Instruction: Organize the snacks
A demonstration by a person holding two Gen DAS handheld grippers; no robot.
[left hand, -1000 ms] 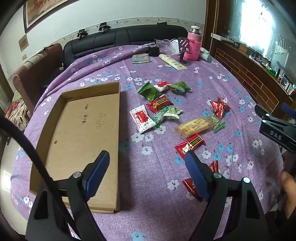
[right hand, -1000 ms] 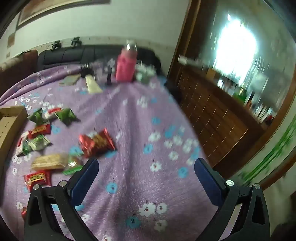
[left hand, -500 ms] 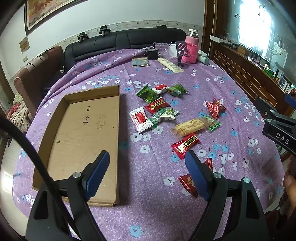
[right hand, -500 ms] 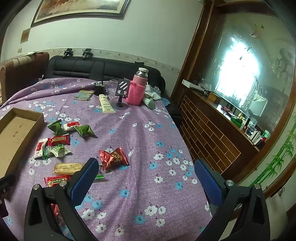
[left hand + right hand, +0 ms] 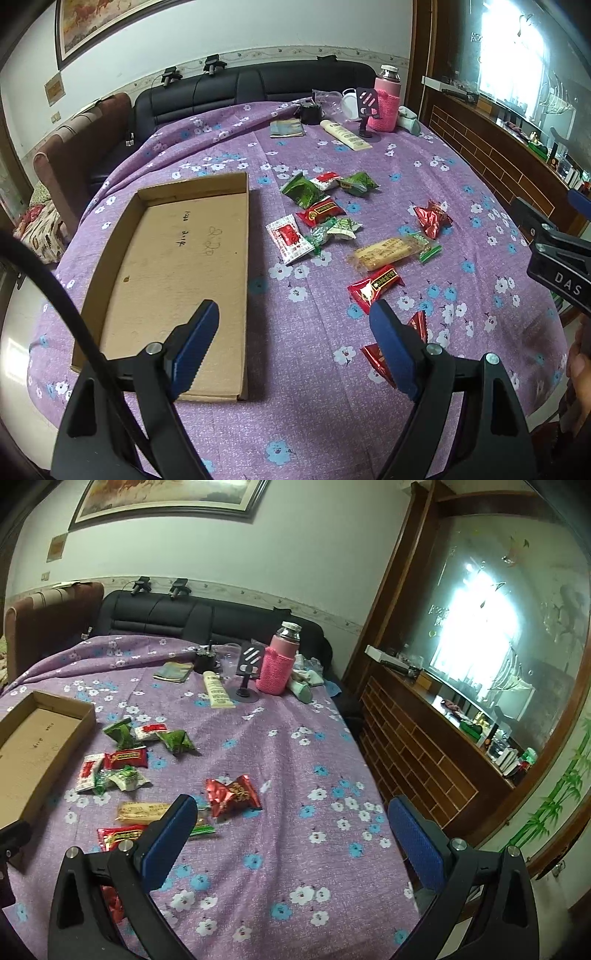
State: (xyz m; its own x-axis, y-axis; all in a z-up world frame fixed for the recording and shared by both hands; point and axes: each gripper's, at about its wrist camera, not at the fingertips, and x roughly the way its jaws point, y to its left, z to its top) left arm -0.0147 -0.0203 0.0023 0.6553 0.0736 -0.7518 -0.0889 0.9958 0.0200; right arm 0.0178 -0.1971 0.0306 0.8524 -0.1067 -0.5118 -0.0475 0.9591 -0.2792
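Several wrapped snacks lie loose on the purple floral tablecloth: a red crinkled pack (image 5: 431,218) (image 5: 232,794), a tan biscuit bar (image 5: 384,253) (image 5: 142,810), a red flat pack (image 5: 375,286), green packs (image 5: 301,190) and a white-red sachet (image 5: 290,238). An empty cardboard tray (image 5: 110,295) (image 5: 79,722) lies to their left. My left gripper (image 5: 295,343) is open and empty above the table's near edge, beside the tray. My right gripper (image 5: 295,834) is open and empty, held above the table's right side.
At the far end stand a pink-sleeved flask (image 5: 279,664), a cream tube (image 5: 217,692), a black phone stand (image 5: 246,675) and a small booklet (image 5: 173,672). A black sofa (image 5: 258,85) lies behind the table. A brick-faced counter (image 5: 424,746) runs along the right.
Both grippers have pulled back and risen, so more of the table shows. The right view has steadied and swung left toward the snacks. Both stay open.
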